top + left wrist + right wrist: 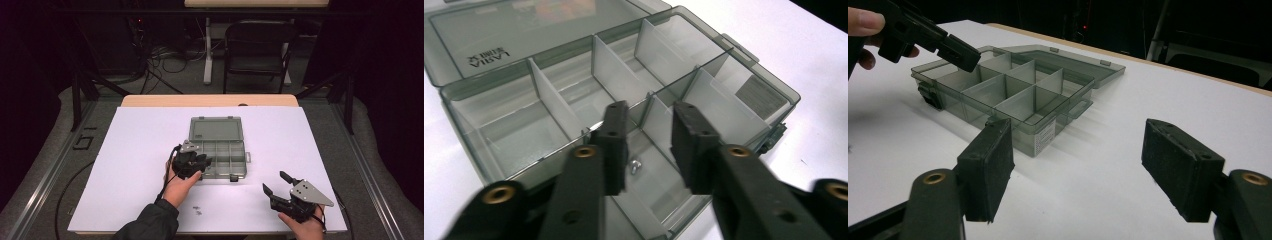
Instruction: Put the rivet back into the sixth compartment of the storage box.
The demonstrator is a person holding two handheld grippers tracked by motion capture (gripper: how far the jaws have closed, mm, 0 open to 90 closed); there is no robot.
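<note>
A smoky grey plastic organiser box lies open near the middle of the white table. Its long axis runs across the table from 9 to 3 o'clock, and the flat lid is folded back toward 12, away from the person. The tray is split by clear dividers into two rows of compartments. A latch tab sticks out at the 3 o'clock end.

The left gripper hangs over the box's near-left corner, at about 7 o'clock of the tray, held in the left hand. In the left gripper view its jaws stand a little apart and hold nothing; between them, on the floor of a near-row compartment, lies a small silvery screw.

The right gripper sits well apart from the box, at about 4 o'clock of it, above bare table. Its jaws are spread wide and empty, pointing toward 11.

A few tiny metal bits lie on the table near the left sleeve, at 6 o'clock of the box.
</note>
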